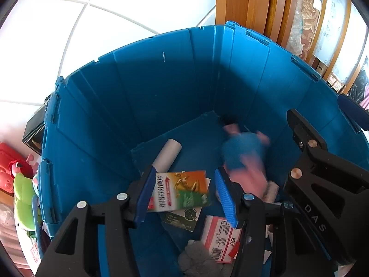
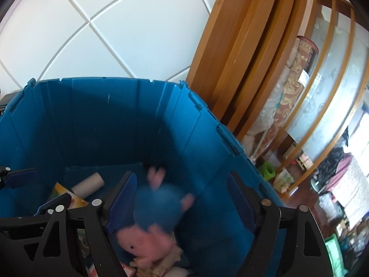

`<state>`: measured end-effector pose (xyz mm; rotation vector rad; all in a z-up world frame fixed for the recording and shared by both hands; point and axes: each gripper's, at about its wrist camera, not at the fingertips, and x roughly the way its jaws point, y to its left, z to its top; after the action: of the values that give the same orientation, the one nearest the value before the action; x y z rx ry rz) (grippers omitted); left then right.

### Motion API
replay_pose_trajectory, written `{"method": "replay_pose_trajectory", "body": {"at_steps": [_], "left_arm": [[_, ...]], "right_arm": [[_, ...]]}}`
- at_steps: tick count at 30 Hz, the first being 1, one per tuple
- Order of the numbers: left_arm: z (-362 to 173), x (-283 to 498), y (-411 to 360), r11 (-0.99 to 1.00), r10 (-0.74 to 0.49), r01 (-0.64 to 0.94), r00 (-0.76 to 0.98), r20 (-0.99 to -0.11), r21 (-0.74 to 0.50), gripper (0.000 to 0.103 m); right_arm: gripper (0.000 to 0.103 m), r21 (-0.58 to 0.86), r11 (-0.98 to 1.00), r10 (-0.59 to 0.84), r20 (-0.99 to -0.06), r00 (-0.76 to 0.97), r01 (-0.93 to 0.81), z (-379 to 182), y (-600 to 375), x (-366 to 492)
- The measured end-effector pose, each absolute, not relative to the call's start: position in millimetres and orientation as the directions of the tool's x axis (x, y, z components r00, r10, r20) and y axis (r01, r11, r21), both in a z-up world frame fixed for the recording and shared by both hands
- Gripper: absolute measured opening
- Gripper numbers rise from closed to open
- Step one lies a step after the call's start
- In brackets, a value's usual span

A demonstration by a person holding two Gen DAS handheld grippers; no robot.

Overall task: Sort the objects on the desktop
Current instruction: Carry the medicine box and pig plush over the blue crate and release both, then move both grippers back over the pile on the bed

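White floor tiles [image 2: 96, 30] are spreading out beyond the far side of the blue bin [image 1: 161, 87], and a wooden door frame [image 2: 233, 53] is rising at the far right, with a rolled patterned rug [image 2: 297, 78] leaning behind it. Outside the bin's left wall, a green plush toy [image 1: 23, 194] and a red one [image 1: 9, 168] are lying near a dark box [image 1: 34, 131]. To the right of the bin, clutter is crowding the wooden floor, including a green rolled mat [image 2: 267, 170].

You are holding both tools over the bin's open top, pointing down into it. Your left gripper [image 1: 184, 196] is standing with its blue pads [image 1: 223, 191] apart and nothing pressed between them. Your right gripper [image 2: 184, 198] is spread wide too, its pads clear of everything.

Inside the bin, a pink plush in a blue top [image 2: 156, 210] is showing as a motion blur, free of both tools, between your right jaws in that view and just right of your left jaws in the other. On the bin floor a cardboard tube [image 1: 168, 154] is lying toward the far left, touching an orange and green carton [image 1: 182, 189]. A dark green packet [image 1: 182, 217] is sitting partly under that carton, a pink and white box [image 1: 219, 237] is lying nearer, and a grey fuzzy thing [image 1: 196, 256] is resting at the near edge
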<state>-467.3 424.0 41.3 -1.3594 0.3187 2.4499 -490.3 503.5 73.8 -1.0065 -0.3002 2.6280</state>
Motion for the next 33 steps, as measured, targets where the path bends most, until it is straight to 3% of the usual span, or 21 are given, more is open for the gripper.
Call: {"method": "replay_pose_trajectory", "body": {"at_steps": [5, 9, 13, 15, 23, 33], "left_arm": [[43, -466, 422, -0.926, 0.171, -0.374, -0.511, -0.842, 0.040, 0.052], [59, -453, 415, -0.921, 0.212, -0.389, -0.528, -0.822, 0.012, 0.052], [86, -432, 402, -0.914, 0.226, -0.404, -0.593, -0.773, 0.043, 0.053], [99, -419, 391, -0.914, 0.240, -0.405, -0.618, -0.749, 0.041, 0.059], [144, -366, 315, -0.934, 0.297, -0.355, -0.709, -0.640, -0.040, 0.060], [146, -301, 195, -0.957, 0.277, -0.282, -0.822, -0.498, -0.067, 0.060]], "right_arm": [[0.090, -0.280, -0.933, 0.356, -0.617, -0.702, -0.227, 78, 508, -489], [0.103, -0.268, -0.932, 0.359, -0.594, -0.720, -0.244, 91, 511, -479], [0.103, -0.183, -0.958, 0.286, -0.600, -0.747, -0.219, 110, 515, -463], [0.103, -0.159, -0.963, 0.269, -0.591, -0.760, -0.217, 123, 512, -449], [0.103, -0.104, -0.978, 0.206, -0.555, -0.806, -0.178, 169, 475, -386], [0.103, -0.033, -0.999, 0.045, -0.455, -0.889, -0.034, 191, 386, -300]]}}
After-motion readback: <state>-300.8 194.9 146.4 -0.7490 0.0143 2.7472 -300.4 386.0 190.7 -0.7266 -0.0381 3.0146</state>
